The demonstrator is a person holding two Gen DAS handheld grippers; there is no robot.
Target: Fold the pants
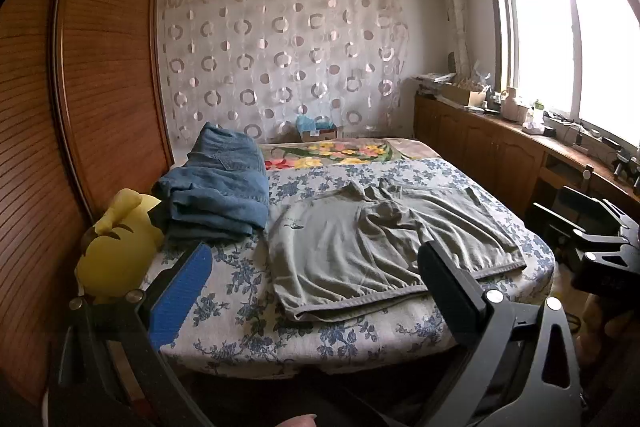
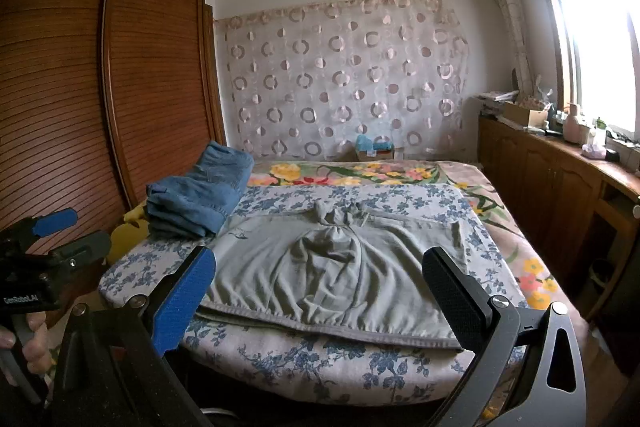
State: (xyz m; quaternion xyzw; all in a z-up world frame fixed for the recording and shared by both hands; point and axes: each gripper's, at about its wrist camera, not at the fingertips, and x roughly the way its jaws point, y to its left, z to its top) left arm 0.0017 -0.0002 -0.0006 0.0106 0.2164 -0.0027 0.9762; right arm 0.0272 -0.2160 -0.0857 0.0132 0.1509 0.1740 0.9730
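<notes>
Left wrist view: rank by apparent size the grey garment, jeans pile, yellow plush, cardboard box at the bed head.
1. grey garment
2. jeans pile
3. yellow plush, nearest the camera, so its rank below the jeans is unsure
4. cardboard box, farthest away

I see the grey-green soft cotton pants (image 1: 360,251) lying spread flat on the blue-flowered bedsheet (image 1: 248,323), unfolded, near the foot of the bed. Their elastic waistband runs along the near edge, gathered into small puckers. From my left camera they sit angled, one side reaching toward the right edge of the mattress; from my right camera the pants (image 2: 336,267) face me almost squarely. The cloth is rumpled in the middle, with creases fanning up to a bunched knot of fabric at the far end. A small dark logo marks the left portion.
</notes>
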